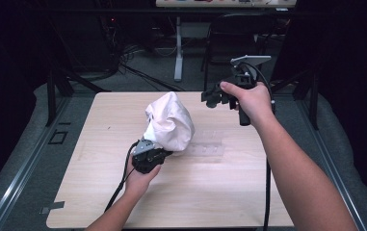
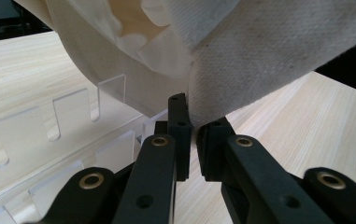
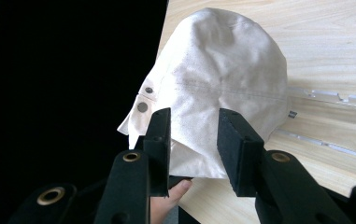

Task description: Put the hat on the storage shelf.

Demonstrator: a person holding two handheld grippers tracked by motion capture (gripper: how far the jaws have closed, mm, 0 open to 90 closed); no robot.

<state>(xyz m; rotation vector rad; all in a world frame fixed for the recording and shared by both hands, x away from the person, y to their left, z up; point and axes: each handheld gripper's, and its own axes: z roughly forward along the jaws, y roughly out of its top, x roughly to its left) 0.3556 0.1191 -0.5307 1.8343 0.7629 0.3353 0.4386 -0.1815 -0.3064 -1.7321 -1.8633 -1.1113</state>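
Note:
A cream canvas cloth (image 1: 170,121) with metal snaps (image 3: 142,107), shaped like a hat or bag, is bunched upright over the middle of the table. My left gripper (image 1: 164,153) is shut on its lower edge; in the left gripper view the fabric (image 2: 259,51) is pinched between the closed jaws of the left gripper (image 2: 194,128). My right gripper (image 1: 210,99) hangs in the air to the right of the cloth and behind it, apart from it. In the right gripper view the right gripper (image 3: 193,128) stands open and points at the cloth (image 3: 222,70).
A clear acrylic slotted rack (image 1: 206,147) lies flat on the light wooden table (image 1: 210,192), partly under the cloth; the rack (image 2: 49,126) sits close to my left jaws. A chair (image 1: 234,33) and a desk leg (image 1: 178,48) stand beyond the far edge.

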